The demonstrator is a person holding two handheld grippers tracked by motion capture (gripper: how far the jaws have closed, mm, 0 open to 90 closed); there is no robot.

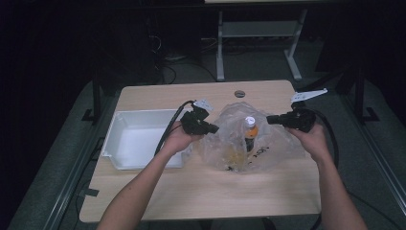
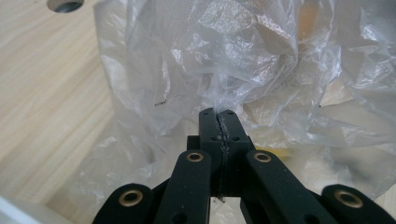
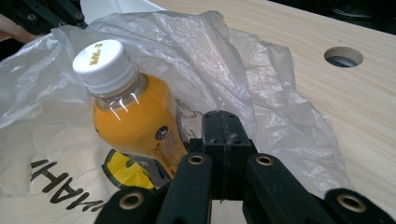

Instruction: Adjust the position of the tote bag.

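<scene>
**Thin film, pale wood, matt black**

The bag (image 1: 258,139) is thin, crinkled, translucent plastic with a soft sheen. The bottle (image 3: 133,123) inside is clear glossy plastic, its cap (image 3: 103,64) white and ribbed. The table (image 1: 158,93) shows pale, smooth wood grain. The tray (image 1: 125,139) looks like smooth white plastic. Both the left gripper (image 2: 218,116) and the right gripper (image 3: 223,119) are matt black, with brass-coloured rivets.

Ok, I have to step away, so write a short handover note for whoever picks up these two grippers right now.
Left gripper: shut on a pinch of the plastic bag, at the bag's left side.
Right gripper: shut, at the bag's right edge; whether film is caught between its jaws cannot be told.
Bottle: orange drink with a white cap, standing upright inside the open bag in the middle of the table.
White tray: left of the bag, nothing in it.
Done: bag mouth is spread, bottle top exposed.
Left: probably freeing the bottle from the bag; the tray may be where it goes.
</scene>
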